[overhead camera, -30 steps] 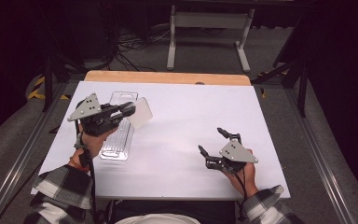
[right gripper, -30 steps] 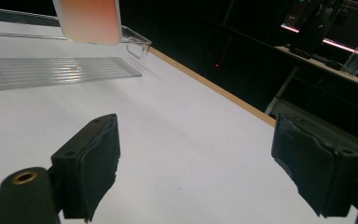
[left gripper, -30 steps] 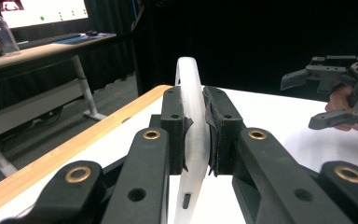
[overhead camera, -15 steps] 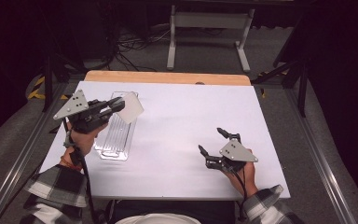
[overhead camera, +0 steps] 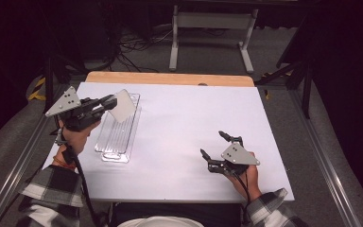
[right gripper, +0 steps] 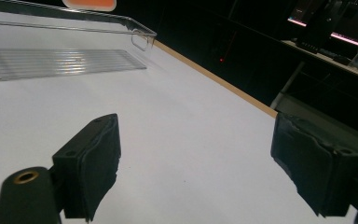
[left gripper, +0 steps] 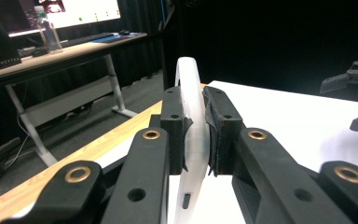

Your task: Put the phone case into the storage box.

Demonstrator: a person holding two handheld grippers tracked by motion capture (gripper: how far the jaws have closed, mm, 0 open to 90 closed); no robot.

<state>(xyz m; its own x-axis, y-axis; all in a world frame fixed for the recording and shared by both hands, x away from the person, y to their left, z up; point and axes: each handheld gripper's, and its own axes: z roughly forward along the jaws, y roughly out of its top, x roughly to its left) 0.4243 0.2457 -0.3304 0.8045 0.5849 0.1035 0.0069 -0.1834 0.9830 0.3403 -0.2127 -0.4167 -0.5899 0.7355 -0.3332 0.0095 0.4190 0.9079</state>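
The white table [overhead camera: 179,123] has a bare wooden strip along its far edge. On its left lies a clear, ribbed plastic tray [overhead camera: 118,135], partly hidden by the left claw [overhead camera: 109,103] above it. That claw is clenched on a thin, frosted-white plate [overhead camera: 123,105], held edge-up. The right claw [overhead camera: 213,144], near right, stands released, holding nothing.

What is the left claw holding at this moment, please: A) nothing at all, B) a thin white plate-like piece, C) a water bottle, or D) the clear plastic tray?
B: the left claw has its jaws pressed on both faces of a thin white plate-like piece, lifted above the clear plastic tray, which lies on the table.
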